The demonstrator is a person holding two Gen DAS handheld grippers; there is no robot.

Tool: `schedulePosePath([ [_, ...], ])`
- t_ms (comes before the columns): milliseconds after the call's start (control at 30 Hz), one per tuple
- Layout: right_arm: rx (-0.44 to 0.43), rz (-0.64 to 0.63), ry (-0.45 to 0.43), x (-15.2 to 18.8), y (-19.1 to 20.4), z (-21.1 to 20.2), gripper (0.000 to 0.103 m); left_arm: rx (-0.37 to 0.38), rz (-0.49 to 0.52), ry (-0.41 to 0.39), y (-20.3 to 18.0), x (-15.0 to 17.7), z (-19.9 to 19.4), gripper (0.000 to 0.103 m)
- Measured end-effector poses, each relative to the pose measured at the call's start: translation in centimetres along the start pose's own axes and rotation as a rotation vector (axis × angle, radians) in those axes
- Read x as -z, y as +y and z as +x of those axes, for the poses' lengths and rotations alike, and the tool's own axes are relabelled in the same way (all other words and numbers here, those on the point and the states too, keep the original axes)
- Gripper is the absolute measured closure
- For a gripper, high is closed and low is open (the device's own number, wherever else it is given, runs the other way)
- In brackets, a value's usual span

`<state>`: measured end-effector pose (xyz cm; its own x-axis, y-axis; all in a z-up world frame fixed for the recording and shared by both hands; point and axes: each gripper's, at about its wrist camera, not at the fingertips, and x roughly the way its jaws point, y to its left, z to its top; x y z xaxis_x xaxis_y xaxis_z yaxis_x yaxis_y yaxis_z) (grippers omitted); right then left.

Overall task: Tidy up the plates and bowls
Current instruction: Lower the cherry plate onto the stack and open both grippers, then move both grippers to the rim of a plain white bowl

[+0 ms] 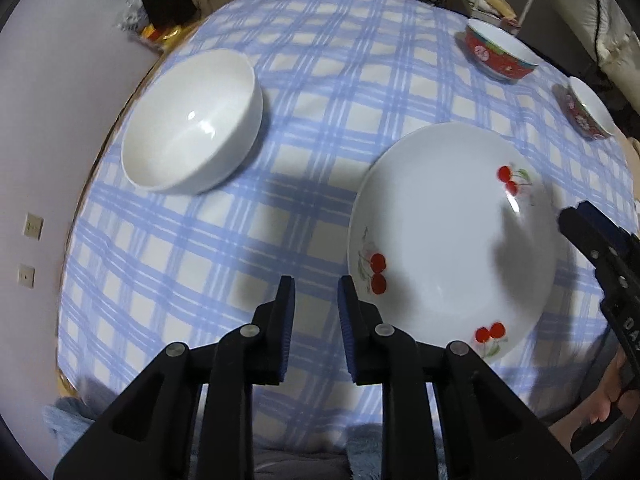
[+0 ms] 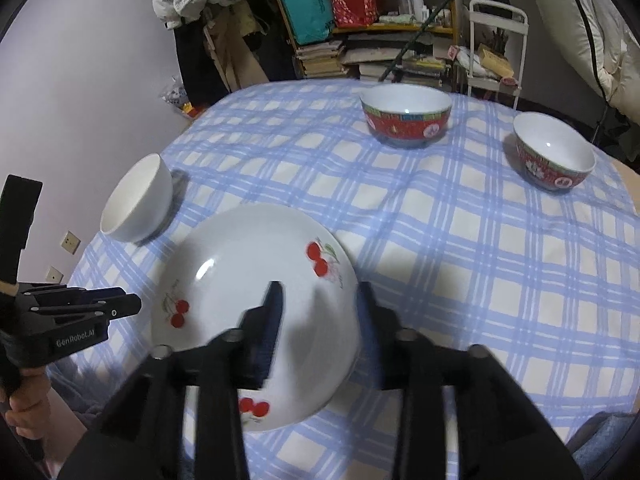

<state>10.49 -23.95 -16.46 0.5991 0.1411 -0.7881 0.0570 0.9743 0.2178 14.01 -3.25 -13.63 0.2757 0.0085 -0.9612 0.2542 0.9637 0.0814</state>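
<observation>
A white cherry-print plate [image 1: 448, 240] lies on the blue checked tablecloth [image 1: 320, 92]; it also shows in the right wrist view [image 2: 240, 280]. My right gripper [image 2: 318, 296] is open, its jaws straddling the plate's right rim, one finger over the plate and one outside it. My left gripper [image 1: 316, 292] is open and empty, just left of the plate. A plain white bowl [image 1: 192, 120] stands at the left edge, also in the right wrist view [image 2: 138, 200]. Two red patterned bowls [image 2: 406, 118] [image 2: 554, 152] stand at the far right.
The table's left edge runs close to a pale wall [image 1: 48, 120]. Behind the table are stacked books [image 2: 320, 60], a cluttered shelf [image 2: 360, 4] and a white metal rack [image 2: 496, 52].
</observation>
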Motion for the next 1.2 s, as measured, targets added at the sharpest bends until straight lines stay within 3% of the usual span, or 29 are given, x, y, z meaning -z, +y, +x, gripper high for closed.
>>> schedulePosePath([
  [100,0.012,-0.023,-0.001,-0.4,1.1,-0.4,0.051,-0.004,0.007,-0.03,0.5,-0.3,-1.5,0.068],
  [167,0.015,-0.03,-0.012,-0.6,1.7,-0.7,0.038,-0.023,0.018,-0.064,1.1,-0.4,-2.6,0.058],
  [300,0.021,-0.034,-0.02,-1.3,2.7,-1.1,0.021,-0.035,0.016,-0.089,2.9,-2.0,-3.6,0.044],
  [367,0.029,-0.037,-0.023,-1.8,3.0,-1.2,0.014,-0.037,0.001,-0.09,4.0,-2.4,-4.2,0.024],
  [500,0.042,-0.055,-0.014,-3.2,3.9,-1.4,0.012,-0.052,-0.029,-0.117,6.2,-3.2,-5.4,0.021],
  [633,0.049,-0.087,-0.032,-4.7,5.2,-1.6,0.004,-0.089,-0.038,-0.143,8.4,-4.1,-6.3,0.018],
  [933,0.041,-0.125,-0.083,-7.9,9.3,-0.6,0.003,-0.135,-0.094,-0.181,13.7,-5.6,-6.5,0.014],
  [1200,0.034,-0.165,-0.075,-9.6,12.6,1.4,0.003,-0.144,-0.138,-0.196,18.2,-6.3,-5.3,0.014],
])
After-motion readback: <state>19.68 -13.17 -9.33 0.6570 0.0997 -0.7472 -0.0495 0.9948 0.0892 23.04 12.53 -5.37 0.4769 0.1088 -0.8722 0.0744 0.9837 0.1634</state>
